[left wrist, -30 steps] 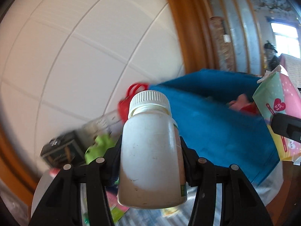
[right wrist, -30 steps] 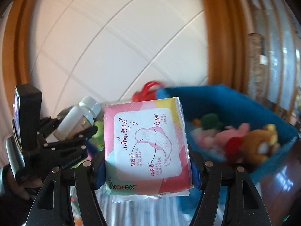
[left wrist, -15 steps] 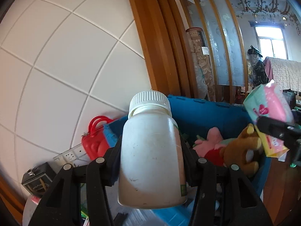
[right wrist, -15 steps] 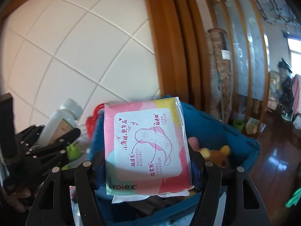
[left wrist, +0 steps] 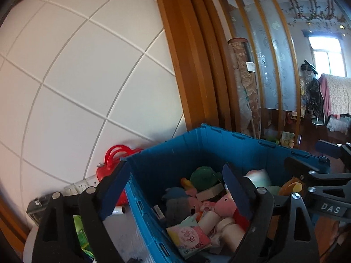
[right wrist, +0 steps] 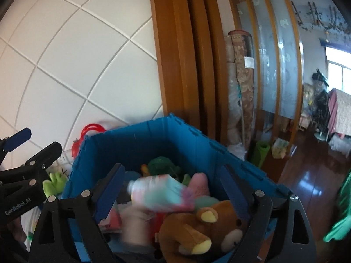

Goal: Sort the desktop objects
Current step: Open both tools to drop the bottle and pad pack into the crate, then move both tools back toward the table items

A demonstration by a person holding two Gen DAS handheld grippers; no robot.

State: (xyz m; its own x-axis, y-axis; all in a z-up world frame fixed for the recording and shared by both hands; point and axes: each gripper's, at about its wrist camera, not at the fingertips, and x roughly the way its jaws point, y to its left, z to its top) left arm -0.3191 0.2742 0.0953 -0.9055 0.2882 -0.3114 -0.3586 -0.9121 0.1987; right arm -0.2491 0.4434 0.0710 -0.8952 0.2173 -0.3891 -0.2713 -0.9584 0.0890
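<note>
Both jaws have just been opening: the left gripper (left wrist: 175,195) no longer holds a bottle, and the pink packet (right wrist: 161,191) tumbles between the right gripper's (right wrist: 173,192) spread jaws into the blue bin (right wrist: 136,140) directly below.

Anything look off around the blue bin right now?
One thing: a pink-and-teal packet is smeared with motion blur between the open right gripper fingers, above the toys in the blue bin. It looks mid-drop, its jaws having just opened. The left gripper is open and empty too. Nothing is spilled outside the bin.
</note>
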